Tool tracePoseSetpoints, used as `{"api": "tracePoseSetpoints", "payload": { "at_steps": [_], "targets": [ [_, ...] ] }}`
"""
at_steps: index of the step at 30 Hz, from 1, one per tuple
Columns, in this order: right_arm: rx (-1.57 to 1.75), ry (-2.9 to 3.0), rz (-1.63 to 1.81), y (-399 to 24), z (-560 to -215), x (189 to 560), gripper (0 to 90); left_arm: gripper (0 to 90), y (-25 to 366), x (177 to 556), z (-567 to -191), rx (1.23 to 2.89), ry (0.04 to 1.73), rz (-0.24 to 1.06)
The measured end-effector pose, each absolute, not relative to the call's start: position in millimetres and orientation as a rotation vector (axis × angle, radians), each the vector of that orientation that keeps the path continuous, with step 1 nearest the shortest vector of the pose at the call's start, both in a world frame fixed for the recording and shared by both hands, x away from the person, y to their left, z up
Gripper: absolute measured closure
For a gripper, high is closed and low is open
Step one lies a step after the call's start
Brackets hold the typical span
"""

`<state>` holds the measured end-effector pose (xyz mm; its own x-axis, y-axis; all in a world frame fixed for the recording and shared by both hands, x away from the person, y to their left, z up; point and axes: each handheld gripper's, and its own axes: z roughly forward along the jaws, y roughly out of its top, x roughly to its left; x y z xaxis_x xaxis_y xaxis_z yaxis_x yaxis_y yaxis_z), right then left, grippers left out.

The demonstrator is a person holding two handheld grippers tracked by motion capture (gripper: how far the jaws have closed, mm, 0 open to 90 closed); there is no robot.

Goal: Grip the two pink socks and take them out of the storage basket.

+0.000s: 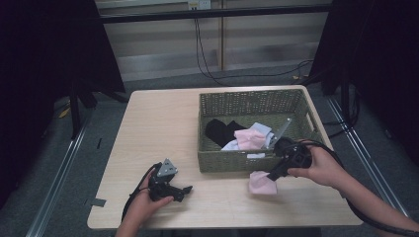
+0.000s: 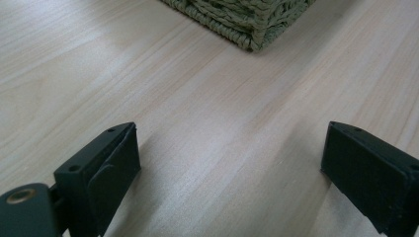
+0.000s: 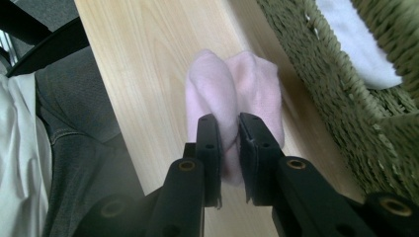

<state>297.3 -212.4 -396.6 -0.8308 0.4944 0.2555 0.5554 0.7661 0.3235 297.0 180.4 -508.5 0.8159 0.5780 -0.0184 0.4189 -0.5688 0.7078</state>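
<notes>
A pink sock [image 1: 262, 182] lies on the wooden table [image 1: 163, 128] just in front of the green woven basket [image 1: 217, 103]. My right gripper [image 1: 271, 175] is shut on the pink sock [image 3: 232, 94], its jaws pinching a fold of the fabric in the right gripper view, midway at the right gripper [image 3: 229, 126]. My left gripper [image 1: 184, 190] rests low on the table near the front left, open, with bare wood between its jaws in the left gripper view, centred at the left gripper [image 2: 230, 158]. Inside the basket lie a black sock [image 1: 220, 129], another pink sock [image 1: 249, 138] and pale blue-white socks [image 1: 261, 129].
The basket's near corner [image 2: 252, 29] stands ahead of the left gripper. In the right gripper view the basket's wall [image 3: 326, 84] runs close along the right of the pink sock. The table's front edge [image 1: 222, 224] is near both hands. Black cables trail on the floor behind.
</notes>
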Motion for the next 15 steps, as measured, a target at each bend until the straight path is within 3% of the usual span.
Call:
{"api": "tracePoseSetpoints", "payload": {
  "at_steps": [8, 15],
  "targets": [
    [-0.852, -2.811, -0.567, -213, -411, 296, 77.0, 7.3, 180, 297, -509, 2.257, 0.728, 0.278],
    [-0.875, -2.796, -0.568, -218, -415, 295, 69.8, 7.3, 180, 297, -509, 2.257, 0.728, 0.277]
  ]
}}
